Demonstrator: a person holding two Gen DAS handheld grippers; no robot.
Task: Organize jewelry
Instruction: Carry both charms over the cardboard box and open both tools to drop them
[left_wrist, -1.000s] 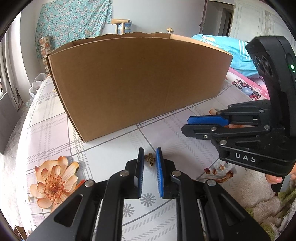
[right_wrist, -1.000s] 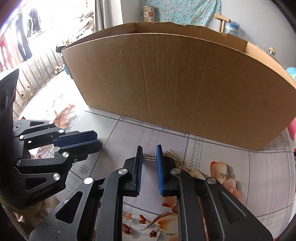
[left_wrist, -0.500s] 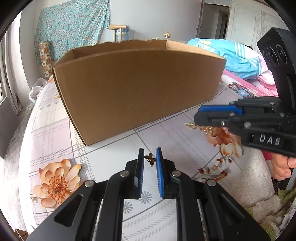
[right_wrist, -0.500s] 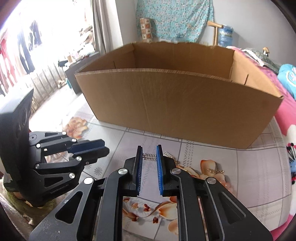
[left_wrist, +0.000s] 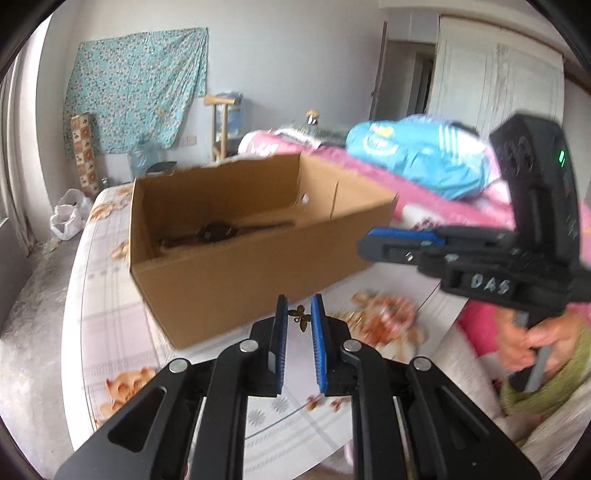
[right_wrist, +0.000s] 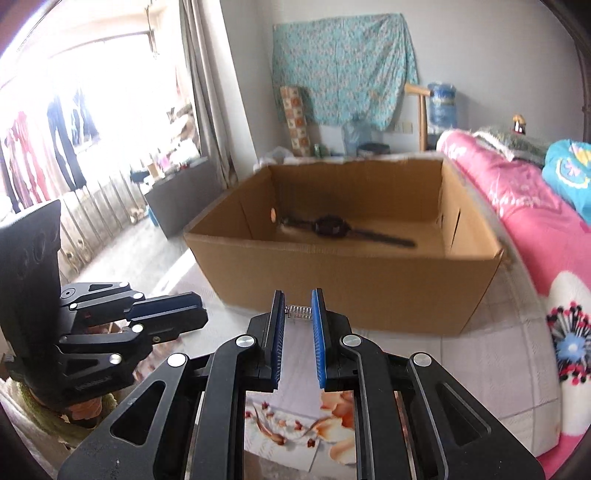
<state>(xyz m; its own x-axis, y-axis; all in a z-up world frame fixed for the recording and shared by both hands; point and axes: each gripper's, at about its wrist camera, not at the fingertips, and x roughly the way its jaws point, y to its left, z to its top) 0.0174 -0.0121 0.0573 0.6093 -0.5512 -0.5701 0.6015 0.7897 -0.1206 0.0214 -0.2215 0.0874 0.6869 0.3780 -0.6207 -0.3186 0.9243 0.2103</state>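
Two hand-held grippers are raised above the surface (left_wrist: 110, 295), and each of yours pinches a small piece of jewelry at its tips. Your left hand-held gripper (left_wrist: 299, 321) has its blue pads closed on a small bronze butterfly charm (left_wrist: 301, 320), which sits upright between them near the tips. Your right hand-held gripper (right_wrist: 299, 312) grips a short silver comb-like clip (right_wrist: 299, 312) that spans the gap between its pads from side to side.

Ahead of both hand-held grippers stands an open cardboard box (right_wrist: 351, 291); from each wrist view you look over its near wall into the inside. On its floor, well beyond your fingertips, lies a dark wristwatch (right_wrist: 328, 227) with its strap stretched flat.

In the left wrist view, your right hand-held gripper (left_wrist: 399, 240) appears to the right and higher, its tips over the box's right end. Below it, on the surface to the right of your left tips, blurred gold pieces (left_wrist: 354, 315) lie on an orange flower print. In the right wrist view, your left hand-held gripper (right_wrist: 173, 314) sits to the left, short of the box. A pink bed (right_wrist: 517, 206) runs along the right.
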